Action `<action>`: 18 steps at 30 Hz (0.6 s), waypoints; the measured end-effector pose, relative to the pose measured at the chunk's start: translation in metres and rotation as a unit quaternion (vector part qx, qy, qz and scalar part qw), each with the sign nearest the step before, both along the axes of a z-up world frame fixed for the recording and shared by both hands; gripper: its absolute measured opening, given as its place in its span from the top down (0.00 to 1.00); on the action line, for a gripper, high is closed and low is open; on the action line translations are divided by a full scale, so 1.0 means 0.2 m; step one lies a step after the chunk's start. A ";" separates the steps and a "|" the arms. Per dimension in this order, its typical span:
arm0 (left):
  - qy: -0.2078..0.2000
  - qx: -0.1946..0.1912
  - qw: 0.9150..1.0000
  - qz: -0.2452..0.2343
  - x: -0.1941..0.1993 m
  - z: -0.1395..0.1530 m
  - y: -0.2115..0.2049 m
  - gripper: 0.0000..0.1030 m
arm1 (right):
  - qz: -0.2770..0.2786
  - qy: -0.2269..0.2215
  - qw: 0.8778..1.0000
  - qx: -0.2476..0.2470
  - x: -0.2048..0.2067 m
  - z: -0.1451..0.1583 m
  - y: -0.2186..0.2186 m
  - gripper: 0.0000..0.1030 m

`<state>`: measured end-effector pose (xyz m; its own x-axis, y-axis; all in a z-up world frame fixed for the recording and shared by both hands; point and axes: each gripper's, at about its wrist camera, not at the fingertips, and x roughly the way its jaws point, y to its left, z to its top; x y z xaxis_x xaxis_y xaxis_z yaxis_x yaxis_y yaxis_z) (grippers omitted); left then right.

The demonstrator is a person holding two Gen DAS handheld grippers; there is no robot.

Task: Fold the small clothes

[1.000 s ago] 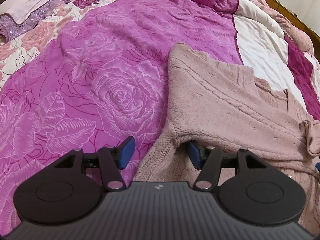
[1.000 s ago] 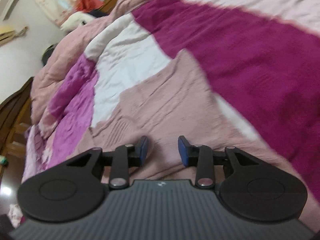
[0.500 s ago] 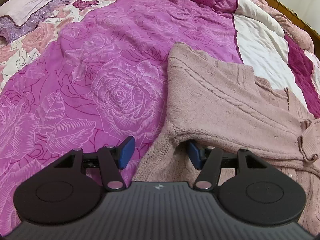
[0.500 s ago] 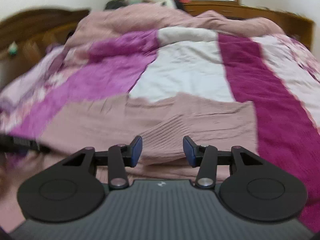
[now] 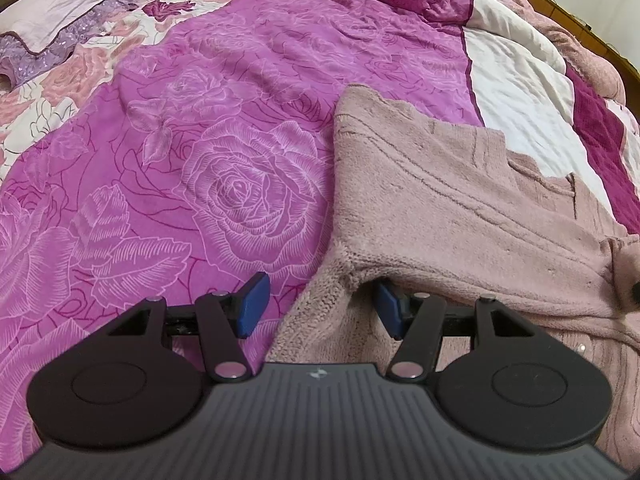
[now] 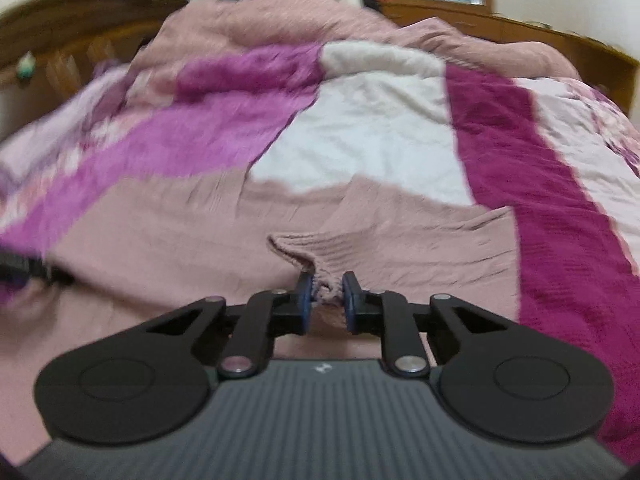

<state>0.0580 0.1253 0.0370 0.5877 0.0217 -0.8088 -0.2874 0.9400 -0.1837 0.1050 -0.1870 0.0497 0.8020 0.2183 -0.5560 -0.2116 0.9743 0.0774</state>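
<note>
A dusty-pink knit sweater (image 5: 440, 200) lies on the bed with one part folded over itself. My left gripper (image 5: 320, 300) stands open at the sweater's near-left corner. Its left pad is over the bedspread, and its right pad is tucked under the folded edge. In the right wrist view the same sweater (image 6: 180, 232) spreads across the bed. My right gripper (image 6: 325, 292) has its jaws closing, and the blue pads pinch a bunched bit of the sweater's ribbed edge (image 6: 304, 246).
The bed is covered by a magenta rose-print bedspread (image 5: 224, 184) with a white panel (image 5: 516, 92) and a dark-red stripe (image 6: 540, 168). A pale pillow (image 5: 80, 4) lies far left. A heaped pink quilt (image 6: 280, 20) and a wooden bed frame (image 6: 80, 12) stand beyond.
My right gripper has rolled to level, moved along the sweater and closed its jaws on the ribbed edge. The left gripper has kept still, jaws as wide as before.
</note>
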 end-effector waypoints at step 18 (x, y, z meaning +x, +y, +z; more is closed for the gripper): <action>0.006 0.025 1.000 -0.011 0.01 0.00 -0.03 0.37 | -0.164 0.037 0.983 0.073 0.10 -0.18 -0.47 0.87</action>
<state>0.0602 0.1189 0.0373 0.5780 0.0486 -0.8146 -0.2684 0.9540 -0.1335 0.1248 -0.2805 0.0143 0.8006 0.0365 -0.5981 0.1232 0.9668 0.2239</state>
